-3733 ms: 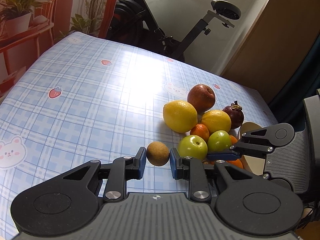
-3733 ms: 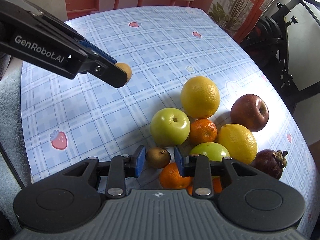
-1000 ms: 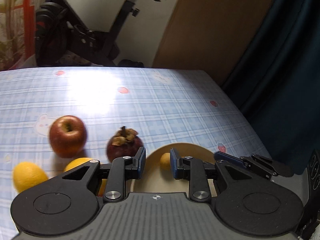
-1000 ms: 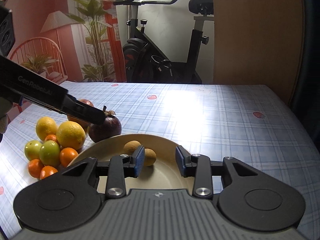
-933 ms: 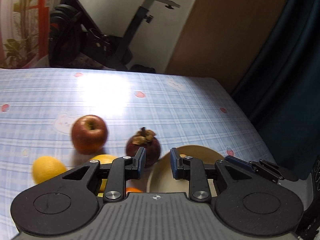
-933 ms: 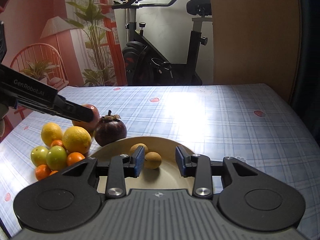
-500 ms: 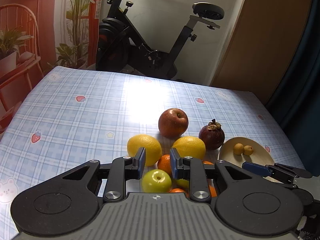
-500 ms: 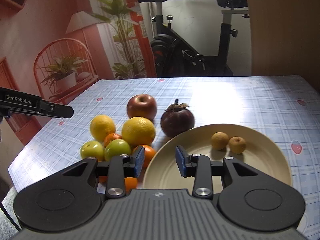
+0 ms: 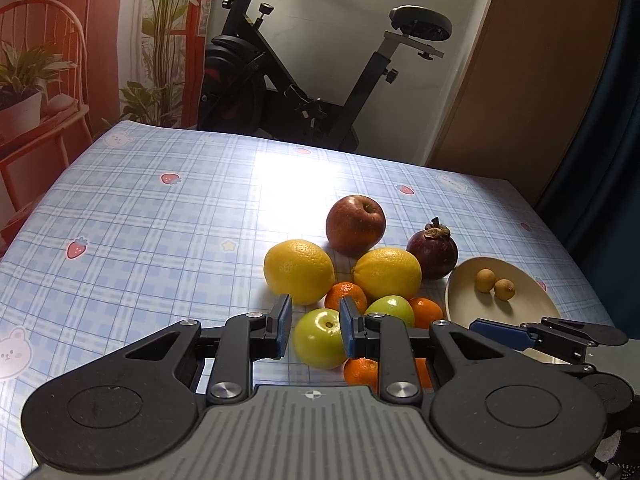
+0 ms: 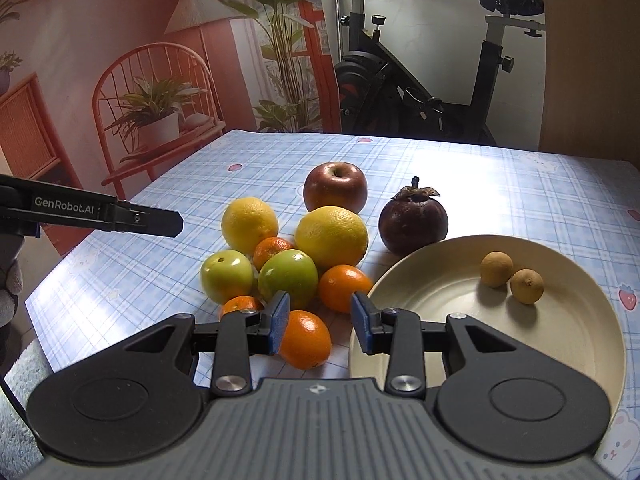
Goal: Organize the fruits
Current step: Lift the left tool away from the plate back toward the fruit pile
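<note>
Left wrist view looks over the left gripper (image 9: 313,322), whose fingers (image 9: 282,320) stand narrowly apart with nothing pressed between them; a green apple (image 9: 320,338) shows in the gap but lies on the table (image 9: 140,240) beyond it. Around this apple the fruits make one cluster: two lemons (image 9: 299,271), a red apple (image 9: 355,224), a mangosteen (image 9: 432,249), a second green apple (image 9: 390,310) and several mandarins (image 9: 346,295). To the right, the cream plate (image 9: 524,288) carries two small brown fruits (image 9: 485,280), which touch each other. Only this view shows the right gripper (image 9: 500,330) from the side, above the near rim of the plate. Right wrist view shows more of the plate (image 10: 440,292) and the two small fruits (image 10: 496,269) near its far side. It shows also a mandarin (image 10: 306,338) at the near edge of the cluster, seen between the narrow, empty fingers (image 10: 280,318) of the right gripper (image 10: 321,322) and just beside the plate. The left gripper (image 10: 160,222) enters from the left, above the table, apart from the fruits.
</note>
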